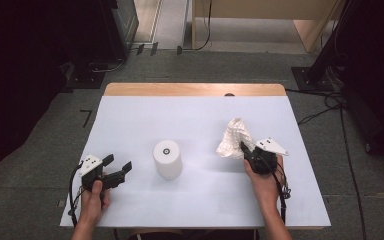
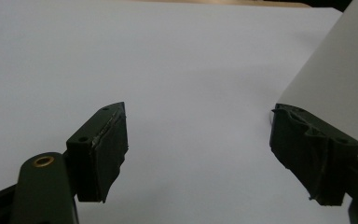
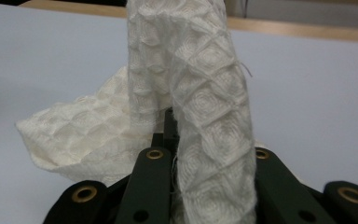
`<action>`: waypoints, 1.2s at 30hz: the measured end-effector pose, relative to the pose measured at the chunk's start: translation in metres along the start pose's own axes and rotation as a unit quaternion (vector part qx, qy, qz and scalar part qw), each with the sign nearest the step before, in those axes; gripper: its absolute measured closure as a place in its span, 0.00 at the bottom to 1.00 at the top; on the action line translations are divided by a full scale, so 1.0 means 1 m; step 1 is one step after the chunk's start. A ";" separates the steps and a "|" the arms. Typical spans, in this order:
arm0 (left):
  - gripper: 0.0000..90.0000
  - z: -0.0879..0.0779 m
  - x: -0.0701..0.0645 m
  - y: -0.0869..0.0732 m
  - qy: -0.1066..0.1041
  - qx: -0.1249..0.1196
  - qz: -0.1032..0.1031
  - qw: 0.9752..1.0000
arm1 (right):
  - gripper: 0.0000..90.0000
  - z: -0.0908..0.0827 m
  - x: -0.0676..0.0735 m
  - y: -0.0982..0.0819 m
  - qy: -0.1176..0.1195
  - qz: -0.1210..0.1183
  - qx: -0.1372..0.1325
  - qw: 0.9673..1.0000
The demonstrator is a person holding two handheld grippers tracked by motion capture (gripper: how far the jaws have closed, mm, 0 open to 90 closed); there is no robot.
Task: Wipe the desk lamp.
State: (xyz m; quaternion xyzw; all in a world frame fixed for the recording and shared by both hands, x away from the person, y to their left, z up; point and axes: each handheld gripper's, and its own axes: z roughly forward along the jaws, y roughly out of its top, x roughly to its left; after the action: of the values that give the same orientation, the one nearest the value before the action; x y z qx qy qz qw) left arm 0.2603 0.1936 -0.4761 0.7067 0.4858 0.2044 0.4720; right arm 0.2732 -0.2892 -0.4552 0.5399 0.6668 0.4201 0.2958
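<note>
The right gripper [image 1: 244, 148] is clamped on a fold of the white cloth [image 1: 233, 137], which drapes up over its jaws, likely to lift it clear of the white table [image 1: 130, 120]. The left gripper [image 1: 116, 166] rests on the table with jaws apart and empty, just beside the white cylinder [image 1: 167, 159], probably waiting its turn.

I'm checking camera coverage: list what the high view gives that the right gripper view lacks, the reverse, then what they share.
High view: the white cylinder and the open left gripper. Right gripper view: the cloth close enough to see its quilted diamond weave. Shared: the cloth clamped in the right gripper, and the white table.
</note>
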 end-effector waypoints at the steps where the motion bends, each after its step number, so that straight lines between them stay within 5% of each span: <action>1: 0.22 0.000 -0.001 0.001 -0.005 -0.002 -0.007 1.000 | 0.87 -0.003 0.001 0.002 -0.005 -0.005 -0.007 1.000; 4: 0.22 0.001 -0.005 0.002 -0.015 -0.008 -0.008 1.000 | 0.87 -0.010 0.003 0.009 0.006 0.003 -0.008 1.000; 10: 0.17 0.000 -0.023 0.005 -0.043 -0.020 0.030 0.998 | 0.85 -0.020 0.011 0.017 0.033 -0.009 -0.009 0.999; 13: 0.15 -0.002 -0.031 0.009 -0.077 -0.033 0.042 0.996 | 0.85 -0.022 0.014 0.017 0.065 -0.003 -0.013 0.998; 16: 0.15 0.000 -0.041 0.010 -0.110 -0.030 0.045 0.992 | 0.86 -0.023 0.016 0.017 0.067 -0.008 -0.013 0.998; 19: 0.15 0.005 -0.050 0.007 -0.121 -0.022 0.061 0.990 | 0.85 -0.023 0.019 0.018 0.066 -0.006 -0.016 0.998; 27: 0.15 0.026 -0.078 0.004 -0.118 -0.013 0.082 0.990 | 0.84 -0.023 0.020 0.019 0.071 0.006 -0.014 0.997; 30: 0.15 0.035 -0.085 0.004 -0.100 -0.011 0.094 0.991 | 0.84 -0.022 0.020 0.018 0.072 0.007 -0.012 0.997; 33: 0.13 0.043 -0.089 0.006 -0.114 -0.015 0.090 0.989 | 0.84 -0.022 0.023 0.018 0.074 0.003 -0.009 0.997; 36: 0.11 0.051 -0.095 0.008 -0.106 -0.007 0.096 0.990 | 0.84 -0.022 0.024 0.018 0.076 0.001 -0.009 0.997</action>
State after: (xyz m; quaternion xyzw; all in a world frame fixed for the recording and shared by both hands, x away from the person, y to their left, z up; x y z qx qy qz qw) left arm 0.2601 0.0861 -0.4768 0.7642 0.3616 0.1761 0.5043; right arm 0.2577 -0.2696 -0.4274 0.5046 0.6829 0.4660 0.2488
